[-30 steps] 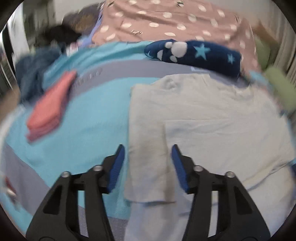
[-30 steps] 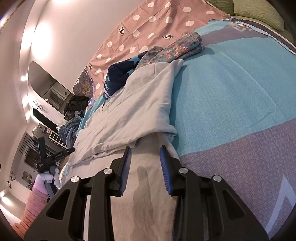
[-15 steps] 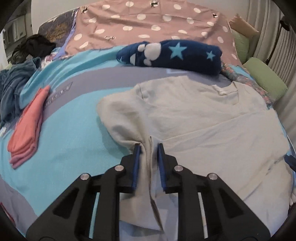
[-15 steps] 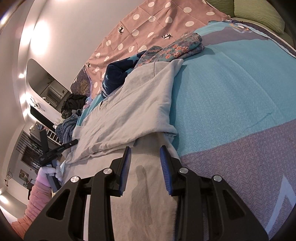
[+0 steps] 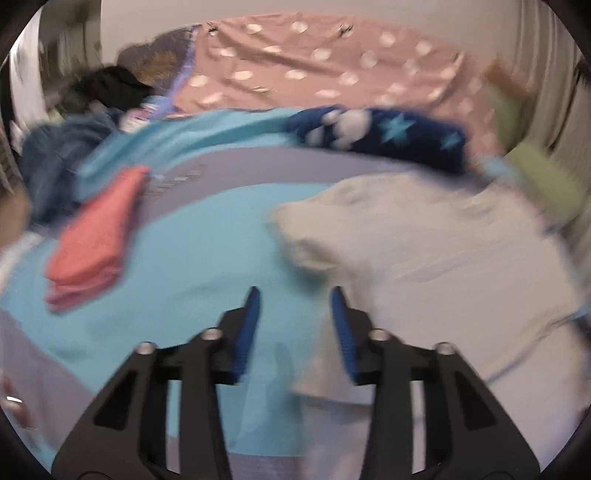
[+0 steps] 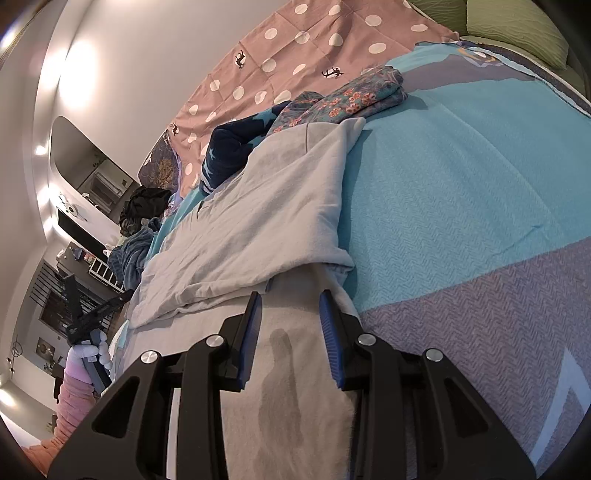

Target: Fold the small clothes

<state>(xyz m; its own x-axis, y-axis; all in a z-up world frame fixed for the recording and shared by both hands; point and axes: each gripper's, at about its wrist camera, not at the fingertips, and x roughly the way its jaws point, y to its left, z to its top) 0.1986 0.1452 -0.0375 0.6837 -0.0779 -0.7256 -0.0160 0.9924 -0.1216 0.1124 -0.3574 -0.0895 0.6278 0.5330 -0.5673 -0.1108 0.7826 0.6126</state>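
A pale grey shirt lies spread on the turquoise and grey bedspread; its left side is bunched and folded inward. My left gripper is open and empty, over the bedspread at the shirt's left edge. The view is blurred. In the right wrist view the shirt lies with its right side folded over. My right gripper is open, its fingers straddling the shirt's lower hem without pinching it. The left gripper shows far left, held in a gloved hand.
A folded coral garment lies at left. A navy star-print blanket and a floral cloth lie beyond the shirt. A pink polka-dot cover, green pillows and dark clothes line the edges.
My left gripper was shut on the shirt's left sleeve fold half a second ago; it has let go, opened and swung left off the shirt. The right gripper has stayed put.
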